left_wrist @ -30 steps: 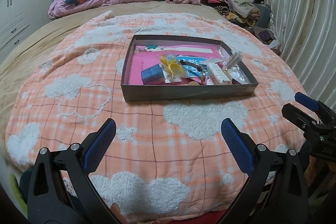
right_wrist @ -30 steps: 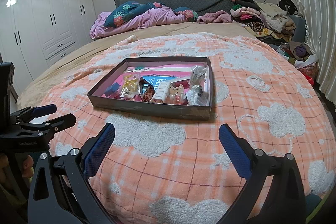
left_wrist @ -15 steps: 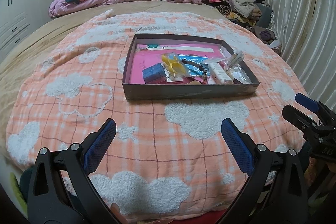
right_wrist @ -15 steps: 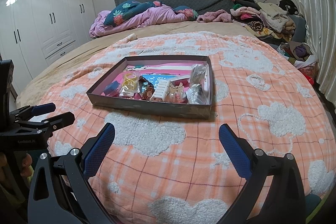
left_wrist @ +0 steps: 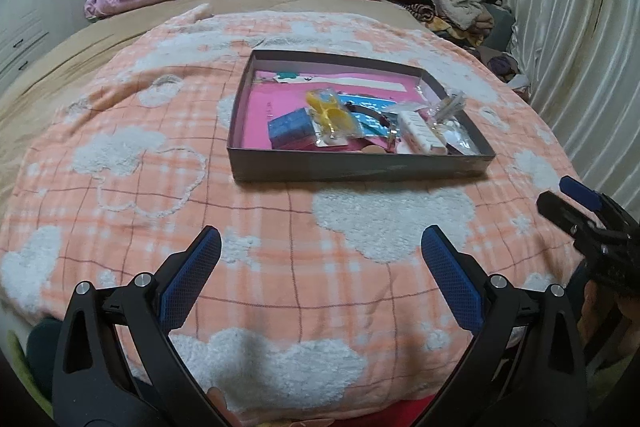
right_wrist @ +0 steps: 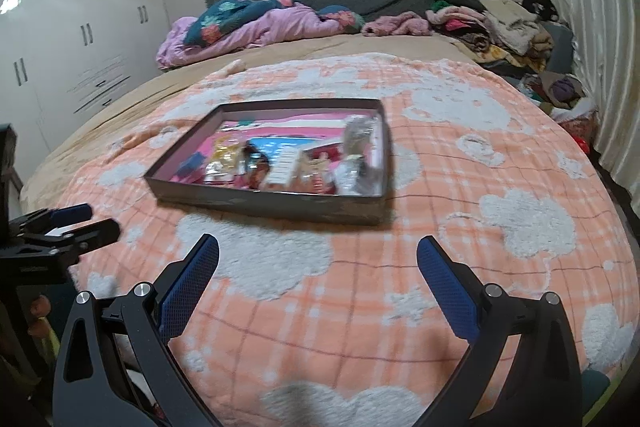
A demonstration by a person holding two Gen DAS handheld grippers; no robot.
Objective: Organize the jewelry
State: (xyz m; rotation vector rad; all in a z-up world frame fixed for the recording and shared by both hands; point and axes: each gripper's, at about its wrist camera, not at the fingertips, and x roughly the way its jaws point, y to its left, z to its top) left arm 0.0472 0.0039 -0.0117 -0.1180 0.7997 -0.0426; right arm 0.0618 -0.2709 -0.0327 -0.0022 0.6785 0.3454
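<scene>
Left wrist view: a shallow rectangular grey cardboard tray [left_wrist: 360,169] is seen on a fleecy orange plaid blanket [left_wrist: 160,187] with white cloud shapes, spread on the bed. Its long axis runs left to right. Small packets, a blue cube [left_wrist: 290,129] and a yellow piece [left_wrist: 330,113] are held inside. The left tool [left_wrist: 320,255] and right tool [right_wrist: 318,259] are spread wide, empty, short of the tray.

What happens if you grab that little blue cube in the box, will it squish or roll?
The blue cube looks hard-edged, so probably stiff, not squishy. Flat faces suggest it won't roll. It seems small, likely light.
</scene>
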